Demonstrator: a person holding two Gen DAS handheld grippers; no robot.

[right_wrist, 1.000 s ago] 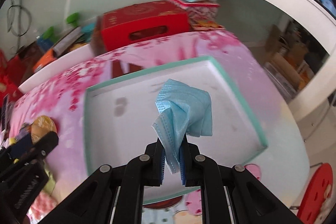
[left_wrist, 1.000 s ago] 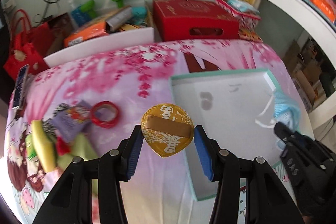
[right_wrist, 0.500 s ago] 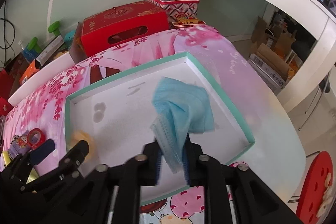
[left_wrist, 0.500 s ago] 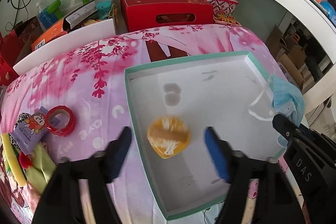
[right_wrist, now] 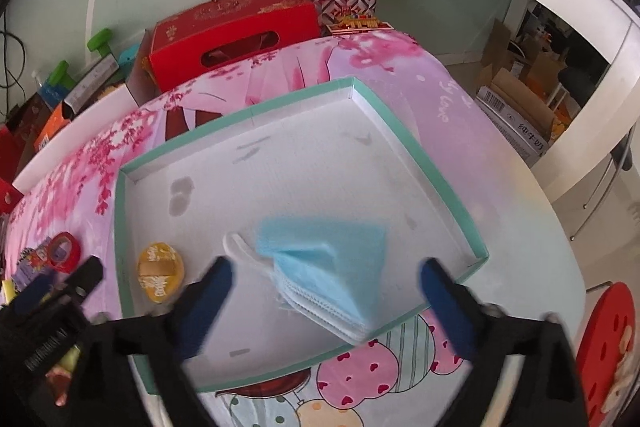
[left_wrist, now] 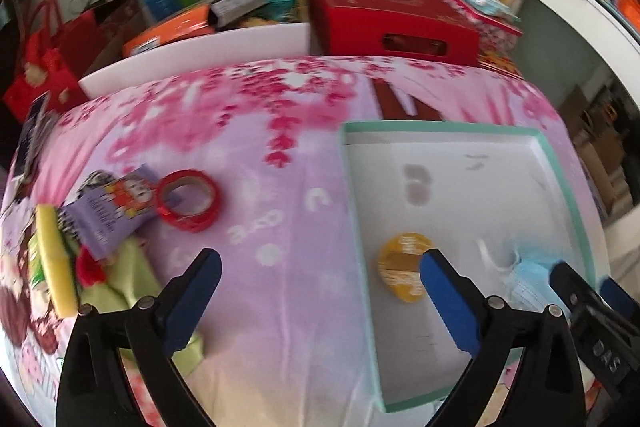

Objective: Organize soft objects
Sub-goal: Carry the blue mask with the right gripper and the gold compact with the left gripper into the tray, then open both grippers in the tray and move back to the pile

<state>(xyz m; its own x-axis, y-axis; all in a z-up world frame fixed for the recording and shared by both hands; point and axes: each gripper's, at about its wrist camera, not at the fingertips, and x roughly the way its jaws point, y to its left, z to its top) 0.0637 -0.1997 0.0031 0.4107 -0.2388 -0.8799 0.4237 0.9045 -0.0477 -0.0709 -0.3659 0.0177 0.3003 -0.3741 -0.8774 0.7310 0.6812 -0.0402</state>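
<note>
A shallow white tray with a teal rim (right_wrist: pixel 420 147) lies on the pink floral cloth; it also shows in the left wrist view (left_wrist: pixel 560 163). A gold round packet (right_wrist: pixel 160 269) lies in the tray's left part, also seen in the left wrist view (left_wrist: pixel 400 271). A folded blue face mask (right_wrist: pixel 332 267) lies at the tray's near edge, its corner visible in the left wrist view (left_wrist: pixel 528 279). My left gripper (left_wrist: pixel 320 299) is open and empty over the cloth by the tray's left rim. My right gripper (right_wrist: pixel 326 291) is open and empty, its jaws on either side of the mask.
A red tape roll (left_wrist: pixel 188 201), a purple card packet (left_wrist: pixel 108 211) and yellow-green soft items (left_wrist: pixel 56 263) lie on the cloth at the left. A red box (left_wrist: pixel 392 19) and other boxes stand behind the table. A red stool (right_wrist: pixel 608 343) is at the right.
My left gripper has let go of the gold packet into the tray and moved left. My right gripper has opened and released the blue mask onto the tray's near edge.
</note>
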